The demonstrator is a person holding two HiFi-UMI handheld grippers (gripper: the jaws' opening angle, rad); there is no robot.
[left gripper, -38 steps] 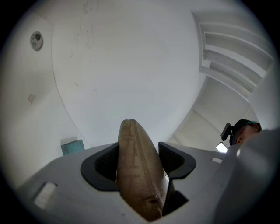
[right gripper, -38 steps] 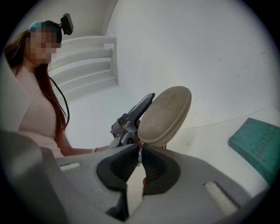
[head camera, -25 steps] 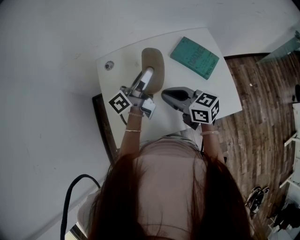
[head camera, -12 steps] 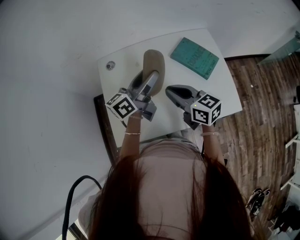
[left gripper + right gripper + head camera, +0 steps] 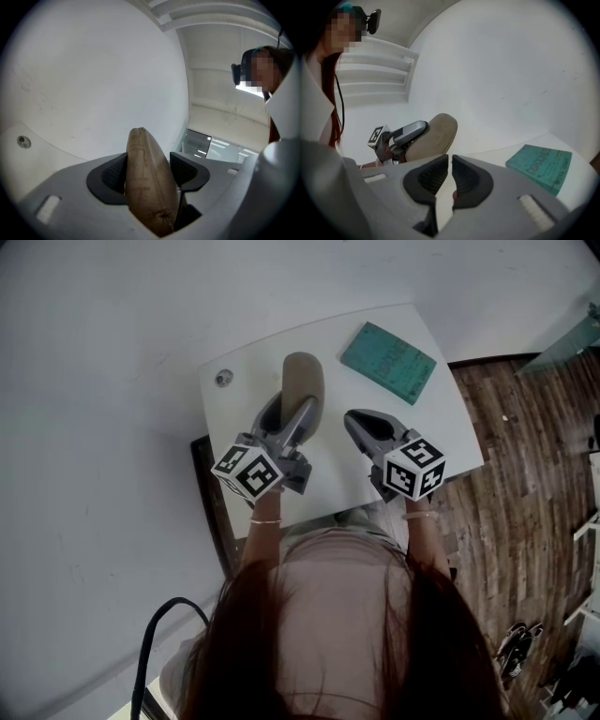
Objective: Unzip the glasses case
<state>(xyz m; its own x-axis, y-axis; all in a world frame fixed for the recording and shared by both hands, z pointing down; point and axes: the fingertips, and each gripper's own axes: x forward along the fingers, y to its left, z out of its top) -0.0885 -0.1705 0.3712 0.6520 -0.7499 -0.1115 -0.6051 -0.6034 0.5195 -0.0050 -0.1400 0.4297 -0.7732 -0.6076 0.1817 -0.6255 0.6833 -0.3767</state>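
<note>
At the far left corner of the white table (image 5: 441,427) there is 1 small round hole (image 5: 223,378). Just right of it, your left gripper (image 5: 149,165) is clamped on the near end of the tan glasses case (image 5: 303,376), with both dark pads pressing its sides. The case stands on edge, its seam along the upper edge. It looks closed, and its far end points toward the far side of the table. Your right gripper (image 5: 450,176) sits just to the right of the case, near it but not touching. Its 2 jaws are drawn almost together with only a slit between them, and they grip nothing. Further right, toward the far right corner, a teal book (image 5: 387,362) lies flat on the table. It is well clear of both grippers.
</note>
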